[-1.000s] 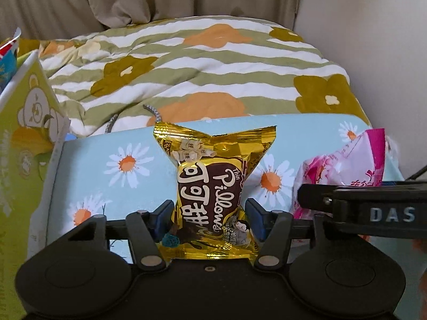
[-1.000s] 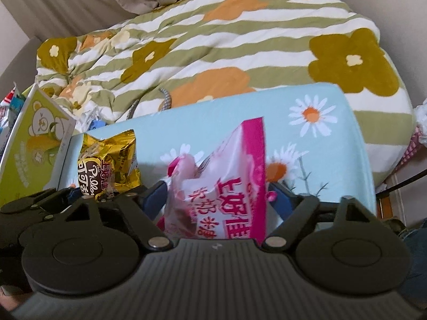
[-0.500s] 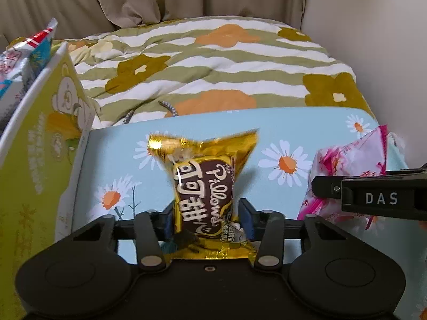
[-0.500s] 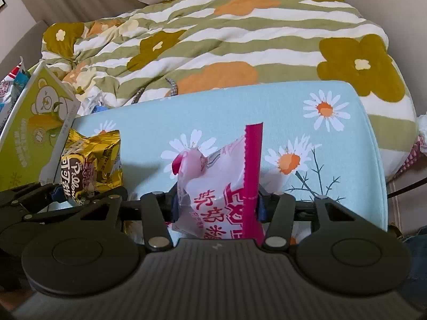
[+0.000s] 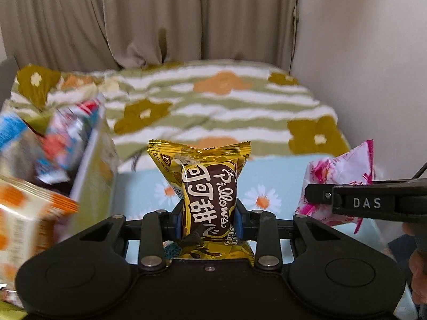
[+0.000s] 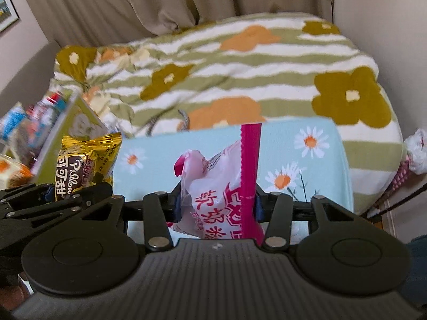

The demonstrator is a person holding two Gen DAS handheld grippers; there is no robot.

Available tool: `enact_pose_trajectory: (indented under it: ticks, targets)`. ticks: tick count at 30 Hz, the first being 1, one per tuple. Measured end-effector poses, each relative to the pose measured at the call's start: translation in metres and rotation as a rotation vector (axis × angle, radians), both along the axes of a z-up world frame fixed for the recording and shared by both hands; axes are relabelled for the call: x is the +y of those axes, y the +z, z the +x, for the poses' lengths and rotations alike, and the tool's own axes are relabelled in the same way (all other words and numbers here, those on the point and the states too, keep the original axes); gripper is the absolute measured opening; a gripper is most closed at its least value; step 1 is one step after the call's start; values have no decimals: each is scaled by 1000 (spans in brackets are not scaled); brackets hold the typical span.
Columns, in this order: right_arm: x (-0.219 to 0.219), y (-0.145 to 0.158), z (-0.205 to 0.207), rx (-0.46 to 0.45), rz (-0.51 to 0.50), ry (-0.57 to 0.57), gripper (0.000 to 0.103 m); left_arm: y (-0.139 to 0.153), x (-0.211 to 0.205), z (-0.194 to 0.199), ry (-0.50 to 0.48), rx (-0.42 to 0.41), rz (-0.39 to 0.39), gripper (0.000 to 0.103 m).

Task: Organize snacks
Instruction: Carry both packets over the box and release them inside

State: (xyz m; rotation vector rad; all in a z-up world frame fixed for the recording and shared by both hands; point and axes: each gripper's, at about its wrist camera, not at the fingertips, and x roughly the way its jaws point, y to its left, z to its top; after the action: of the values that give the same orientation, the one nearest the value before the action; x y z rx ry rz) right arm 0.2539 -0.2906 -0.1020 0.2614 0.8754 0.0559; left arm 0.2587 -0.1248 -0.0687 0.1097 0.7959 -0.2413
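Note:
My left gripper [image 5: 209, 220] is shut on a gold and brown Pillows snack packet [image 5: 206, 189] and holds it upright above the blue daisy surface [image 5: 267, 176]. The packet also shows at the left of the right wrist view [image 6: 85, 165]. My right gripper [image 6: 217, 206] is shut on a pink and white candy bag [image 6: 221, 184], held up off the surface; the bag also shows at the right of the left wrist view [image 5: 339, 176]. A green box [image 5: 93, 160] with several snack packs [image 5: 53, 146] inside stands to the left, close to the gold packet.
A striped floral blanket [image 5: 213, 106] covers the bed behind the daisy surface. Beige curtains [image 5: 160, 21] hang at the back and a wall [image 5: 373, 66] is on the right. An orange and white snack pack [image 5: 24, 218] is at the near left.
Both grippers have closed on their packets and lifted them. The left gripper has moved toward the green box, which now shows its contents.

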Motion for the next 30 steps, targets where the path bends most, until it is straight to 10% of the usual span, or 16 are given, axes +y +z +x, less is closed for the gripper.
enact_pose_trajectory:
  ticks: [15, 30]
  targets:
    - [91, 116, -21, -252, 47, 199, 62, 101, 117, -55, 172, -190, -68, 38]
    - [278, 137, -20, -268, 53, 244, 62, 83, 286, -28, 207, -69, -63, 39]
